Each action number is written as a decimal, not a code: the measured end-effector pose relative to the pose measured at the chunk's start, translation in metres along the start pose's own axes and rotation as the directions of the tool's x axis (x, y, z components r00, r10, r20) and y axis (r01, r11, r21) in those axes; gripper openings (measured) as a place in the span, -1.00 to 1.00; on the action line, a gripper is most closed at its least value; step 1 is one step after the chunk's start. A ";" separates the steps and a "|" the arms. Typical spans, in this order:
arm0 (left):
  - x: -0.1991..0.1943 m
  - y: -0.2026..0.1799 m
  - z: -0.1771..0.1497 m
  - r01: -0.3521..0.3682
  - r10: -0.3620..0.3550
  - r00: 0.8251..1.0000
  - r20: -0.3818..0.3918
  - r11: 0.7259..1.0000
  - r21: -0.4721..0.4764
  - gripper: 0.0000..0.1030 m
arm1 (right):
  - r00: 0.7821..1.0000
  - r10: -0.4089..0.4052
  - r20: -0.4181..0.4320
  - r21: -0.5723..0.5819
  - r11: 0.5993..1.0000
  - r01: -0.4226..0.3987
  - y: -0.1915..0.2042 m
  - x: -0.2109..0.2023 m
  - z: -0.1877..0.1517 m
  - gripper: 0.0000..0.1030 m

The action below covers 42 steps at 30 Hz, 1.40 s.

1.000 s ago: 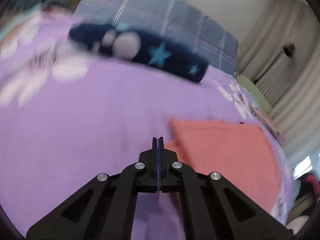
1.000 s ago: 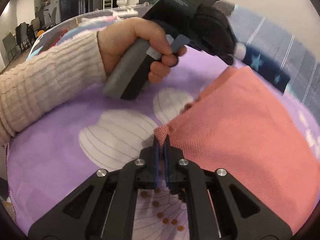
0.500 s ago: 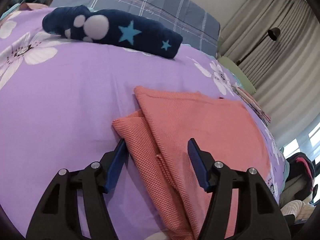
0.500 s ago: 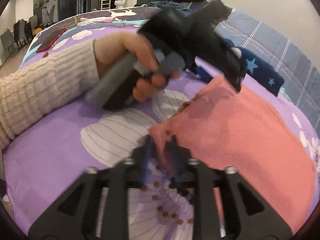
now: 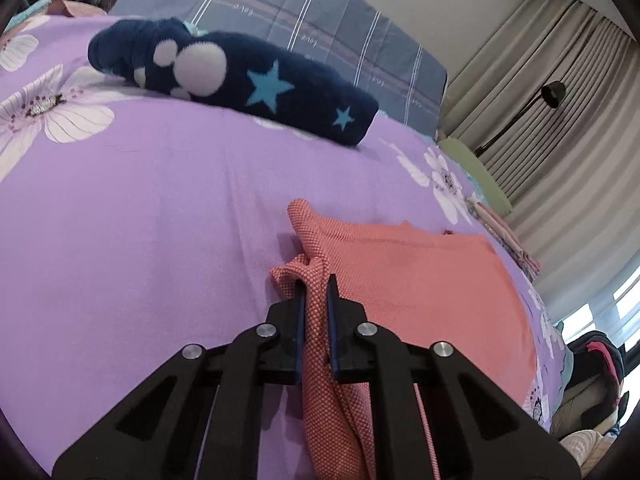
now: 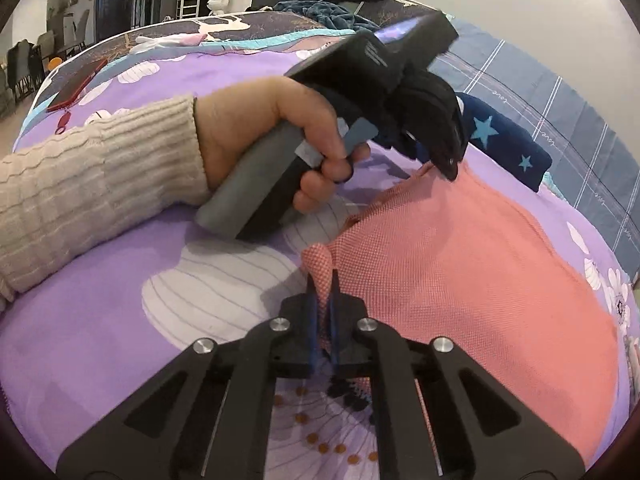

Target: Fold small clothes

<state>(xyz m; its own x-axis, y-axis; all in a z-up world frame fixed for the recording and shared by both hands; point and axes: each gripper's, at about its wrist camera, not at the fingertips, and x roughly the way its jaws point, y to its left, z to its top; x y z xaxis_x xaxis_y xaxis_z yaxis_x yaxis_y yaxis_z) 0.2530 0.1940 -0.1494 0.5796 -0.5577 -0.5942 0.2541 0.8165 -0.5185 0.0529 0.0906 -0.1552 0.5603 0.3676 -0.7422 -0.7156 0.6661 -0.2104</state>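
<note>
The left gripper (image 5: 316,286) is closing on a corner of the cloth (image 5: 420,280). The right gripper (image 6: 323,280) pinches another corner. The cloth lies at 3 o'clock on the sheet (image 5: 160,208).

Even, soft indoor light; daylight from window (image 5: 624,304) at right edge. Faint shadows under coral garment (image 5: 420,280). Strong fisheye bending, dark vignette corners. Sharp overall; slight blur on left gripper (image 6: 450,168).
</note>
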 end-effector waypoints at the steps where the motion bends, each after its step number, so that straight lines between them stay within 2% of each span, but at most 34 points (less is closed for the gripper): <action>1: -0.001 -0.002 0.000 -0.003 0.003 1.000 0.008 1.000 0.009 -0.83 | 1.000 0.012 -0.007 0.015 1.000 -0.012 -0.003 0.002 0.000 -0.91; 4: -0.004 -0.006 0.001 -0.010 0.009 1.000 0.026 1.000 0.026 -0.83 | 0.999 0.040 -0.001 0.062 0.997 -0.040 -0.008 -0.002 0.000 -0.91; 9: -0.005 -0.004 0.002 -0.005 0.004 0.999 0.037 1.000 0.023 -0.83 | 0.999 0.037 0.030 0.068 0.997 -0.039 -0.010 -0.012 0.003 -0.91; 12: 0.008 0.008 0.001 -0.017 0.016 0.999 -0.031 0.999 -0.029 -0.78 | 0.998 0.056 -0.021 0.068 0.996 -0.054 -0.012 0.006 -0.003 -0.91; 14: 0.009 0.016 0.001 0.004 -0.007 0.999 -0.040 0.998 -0.069 -0.73 | 0.998 0.069 -0.014 0.086 0.994 -0.067 -0.015 0.005 -0.004 -0.90; 15: 0.008 0.016 0.000 0.003 -0.005 0.999 -0.038 0.998 -0.067 -0.67 | 0.998 0.065 -0.004 0.087 0.994 -0.065 -0.015 0.001 -0.003 -0.89; 17: 0.008 0.015 -0.001 0.000 -0.003 0.999 -0.041 0.998 -0.063 -0.61 | 0.999 0.054 -0.001 0.086 0.995 -0.054 -0.014 -0.003 -0.005 -0.67; 18: 0.006 0.015 -0.002 0.009 -0.012 0.999 -0.043 0.998 -0.063 -0.49 | 0.999 0.040 0.000 0.076 0.996 -0.040 -0.012 -0.007 -0.008 -0.52; 20: 0.003 0.015 -0.004 0.044 -0.047 0.998 -0.049 0.997 -0.061 -0.36 | 1.000 0.006 0.005 0.043 0.999 -0.007 -0.005 -0.014 -0.012 -0.48; 23: 0.000 0.009 -0.007 0.098 -0.100 0.992 -0.072 0.995 -0.027 -0.07 | 0.994 -0.108 0.008 -0.013 0.994 0.108 0.004 -0.020 -0.019 -0.32; 24: 0.001 0.005 -0.008 0.104 -0.104 0.991 -0.081 0.995 -0.011 0.03 | 0.990 -0.143 -0.003 -0.028 0.989 0.143 0.007 -0.019 -0.021 -0.27; 26: 0.004 -0.002 -0.010 0.089 -0.086 0.992 -0.096 0.996 0.024 0.10 | 0.986 -0.165 -0.022 -0.044 0.985 0.164 0.011 -0.015 -0.022 -0.25; 28: 0.006 -0.006 -0.011 0.071 -0.066 0.992 -0.105 0.996 0.048 0.12 | 0.981 -0.191 -0.023 -0.064 0.980 0.189 0.015 -0.012 -0.020 -0.24; 34: 0.007 -0.003 -0.011 0.078 -0.074 0.992 -0.107 0.996 0.042 0.13 | 0.968 -0.248 -0.023 -0.095 0.965 0.245 0.024 0.001 -0.008 -0.24; 38: 0.007 -0.003 -0.011 0.084 -0.080 0.991 -0.105 0.996 0.037 0.13 | 0.946 -0.325 0.002 -0.163 0.933 0.321 0.036 0.007 -0.005 -0.24; 42: 0.007 -0.002 -0.011 0.090 -0.086 0.991 -0.104 0.995 0.032 0.13 | 0.919 -0.395 0.011 -0.246 0.889 0.386 0.038 -0.001 -0.019 -0.24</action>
<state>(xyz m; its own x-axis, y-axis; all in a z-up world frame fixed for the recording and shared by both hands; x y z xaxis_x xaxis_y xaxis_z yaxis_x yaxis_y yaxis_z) 0.2481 0.1867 -0.1589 0.4722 -0.6383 -0.6080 0.3297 0.7675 -0.5497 0.0172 0.1032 -0.1745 0.8020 0.0814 -0.5917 -0.5229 0.5743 -0.6299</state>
